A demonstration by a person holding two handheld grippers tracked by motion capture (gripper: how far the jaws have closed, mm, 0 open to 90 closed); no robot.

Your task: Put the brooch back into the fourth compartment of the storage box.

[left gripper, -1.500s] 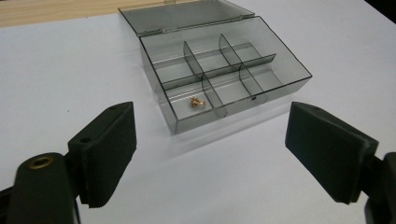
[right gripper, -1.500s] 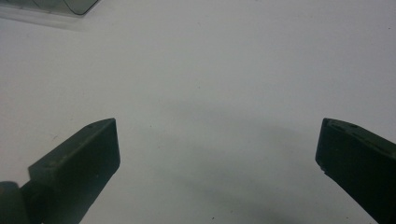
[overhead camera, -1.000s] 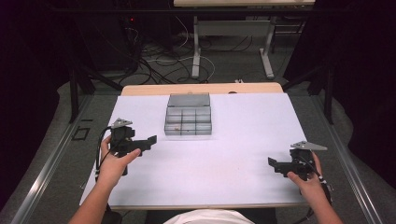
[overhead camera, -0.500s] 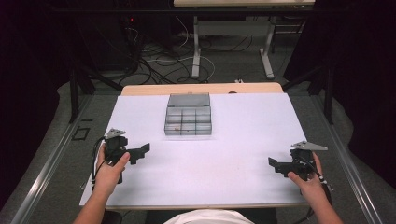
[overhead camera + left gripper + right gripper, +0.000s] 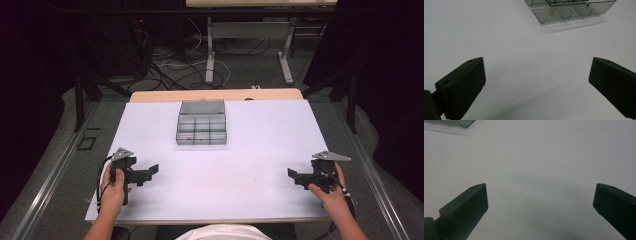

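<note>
High view: at the left, the left gripper point(image 5: 152, 171) sits low over the white counter point(image 5: 260, 165), held in the person's left hand point(image 5: 114, 187). Its black fingers point(image 5: 461, 87) stand wide apart, holding nothing, with bare counter between them. The clear plastic compartment box point(image 5: 201, 129) lies at the middle of the counter toward the far edge, well apart from both grippers; in the left gripper view it is ahead, beyond the fingers. At the right, the right gripper point(image 5: 292, 175), held in the right hand point(image 5: 332, 192), also has its fingers point(image 5: 466, 207) spread wide and empty above bare counter.
</note>
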